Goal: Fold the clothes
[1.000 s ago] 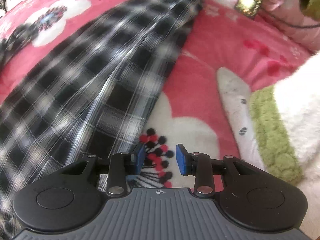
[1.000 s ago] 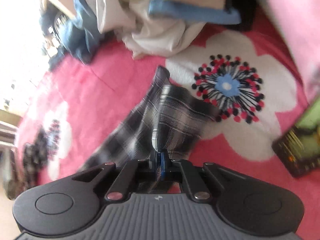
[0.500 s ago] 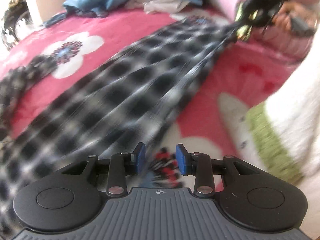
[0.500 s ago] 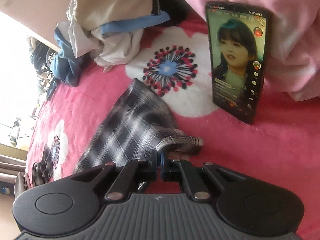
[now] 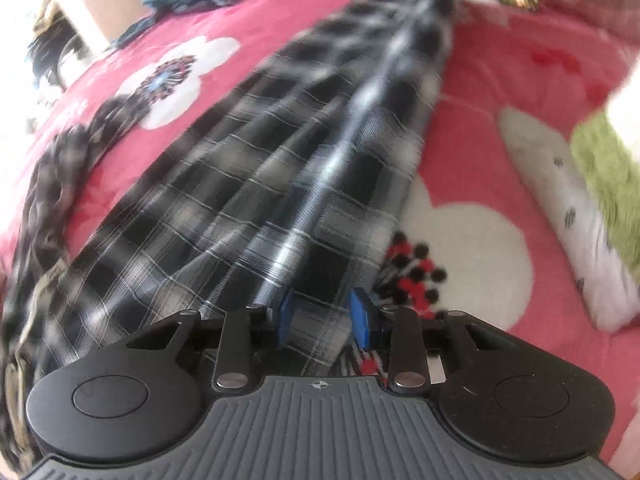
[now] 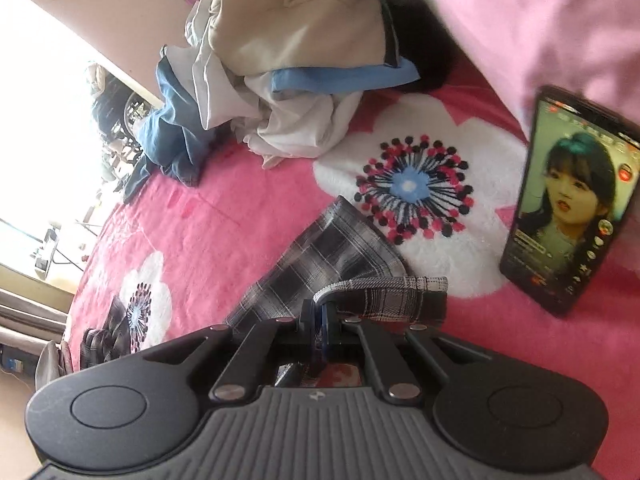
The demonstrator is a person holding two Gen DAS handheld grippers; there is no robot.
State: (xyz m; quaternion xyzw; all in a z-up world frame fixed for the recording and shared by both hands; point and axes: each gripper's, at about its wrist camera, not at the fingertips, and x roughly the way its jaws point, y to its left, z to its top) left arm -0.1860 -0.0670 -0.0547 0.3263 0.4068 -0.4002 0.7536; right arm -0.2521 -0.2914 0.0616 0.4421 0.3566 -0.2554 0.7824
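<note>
I am holding the plaid shirt (image 5: 280, 184) stretched along the bed (image 5: 500, 92). My right gripper (image 6: 320, 322) is pinching its folded edge near the phone (image 6: 568, 204), fingers pressed together on cloth. My left gripper (image 5: 325, 316) is hanging w/ fingers spread over the near end, cloth lying between them. I think I am gripping both ends; next, the left should be closing on fabric.
</note>
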